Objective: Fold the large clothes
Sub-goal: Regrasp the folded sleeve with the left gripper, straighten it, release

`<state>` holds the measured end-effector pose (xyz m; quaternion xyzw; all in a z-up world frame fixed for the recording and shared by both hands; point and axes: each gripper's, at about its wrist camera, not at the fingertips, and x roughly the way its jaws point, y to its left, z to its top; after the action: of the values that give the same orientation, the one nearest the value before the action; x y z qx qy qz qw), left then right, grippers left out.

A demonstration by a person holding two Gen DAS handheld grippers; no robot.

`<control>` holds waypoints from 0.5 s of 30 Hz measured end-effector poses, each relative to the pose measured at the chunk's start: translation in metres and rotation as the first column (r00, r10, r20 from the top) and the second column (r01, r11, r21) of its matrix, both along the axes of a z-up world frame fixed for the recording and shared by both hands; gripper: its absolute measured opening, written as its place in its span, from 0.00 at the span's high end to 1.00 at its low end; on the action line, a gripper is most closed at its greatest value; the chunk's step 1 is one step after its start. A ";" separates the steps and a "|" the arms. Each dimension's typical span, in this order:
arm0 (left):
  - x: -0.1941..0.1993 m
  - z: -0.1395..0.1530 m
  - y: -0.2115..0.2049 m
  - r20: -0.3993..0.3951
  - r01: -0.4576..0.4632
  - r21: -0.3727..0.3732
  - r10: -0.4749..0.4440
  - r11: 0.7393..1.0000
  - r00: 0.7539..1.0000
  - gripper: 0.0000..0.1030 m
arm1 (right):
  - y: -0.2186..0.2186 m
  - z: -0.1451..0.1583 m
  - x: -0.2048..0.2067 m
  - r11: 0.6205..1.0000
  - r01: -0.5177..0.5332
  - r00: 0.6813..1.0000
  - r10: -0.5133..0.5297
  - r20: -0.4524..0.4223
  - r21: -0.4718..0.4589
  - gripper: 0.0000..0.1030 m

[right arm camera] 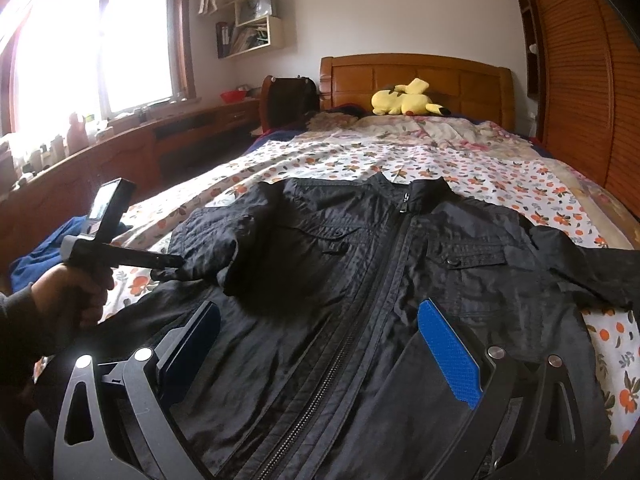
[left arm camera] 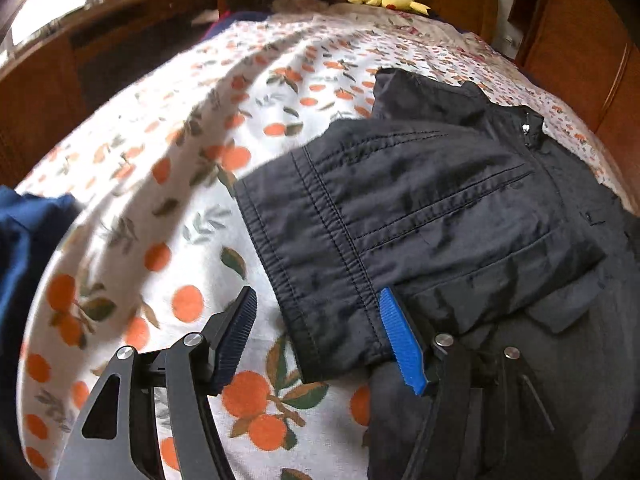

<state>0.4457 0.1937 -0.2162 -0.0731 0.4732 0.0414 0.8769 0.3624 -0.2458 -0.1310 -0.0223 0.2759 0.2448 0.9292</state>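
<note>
While the black zip-front jacket [right arm camera: 360, 264] lies face up on the orange-print bedsheet [left arm camera: 168, 184], its folded sleeve cuff [left arm camera: 320, 280] sits between the left gripper's [left arm camera: 320, 336] parted, empty jaws; the right gripper [right arm camera: 332, 344] hovers open over the wrinkled, zipped front.

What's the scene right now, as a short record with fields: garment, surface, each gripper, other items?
garment: black jacket, zipped, front up, one sleeve folded across the chest
surface: bed with orange-print sheet
left gripper: open, astride the folded sleeve's cuff, pads not pressing
right gripper: open, over the jacket's lower front
other items: yellow plush toy by the headboard; blue cloth at the bed's edge
</note>
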 end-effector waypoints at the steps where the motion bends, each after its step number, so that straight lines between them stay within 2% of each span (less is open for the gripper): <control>1: 0.001 -0.001 -0.001 -0.002 0.005 -0.013 -0.005 1.000 1.000 0.46 | 0.000 0.000 0.000 1.000 -0.001 1.000 0.001 0.000 0.000 0.07; 4: 0.001 -0.004 -0.003 -0.010 0.011 -0.020 -0.011 1.000 1.000 0.48 | 0.001 0.001 0.000 1.000 -0.001 1.000 0.001 0.001 0.000 0.07; 6: 0.001 -0.005 -0.006 -0.013 0.016 -0.027 -0.017 0.999 1.000 0.54 | 0.001 0.001 -0.001 1.000 -0.001 1.000 0.001 0.002 -0.001 0.07; 8: 0.001 -0.004 -0.010 -0.016 0.039 -0.035 -0.039 0.999 0.999 0.71 | 0.002 0.002 -0.002 1.000 -0.001 1.000 0.001 0.006 0.000 0.07; 10: 0.002 0.001 -0.018 -0.023 0.041 0.044 -0.040 0.998 0.999 0.90 | 0.001 0.003 -0.003 1.000 0.000 1.000 0.000 0.009 0.001 0.07; 15: -0.004 0.024 -0.028 0.022 0.054 0.102 -0.057 0.993 0.998 0.95 | -0.004 0.005 -0.005 1.000 0.004 1.000 -0.004 0.014 0.003 0.07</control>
<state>0.4421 0.1655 -0.1925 -0.0159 0.4614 0.0399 0.8862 0.3574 -0.2495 -0.1260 -0.0222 0.2691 0.2433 0.9316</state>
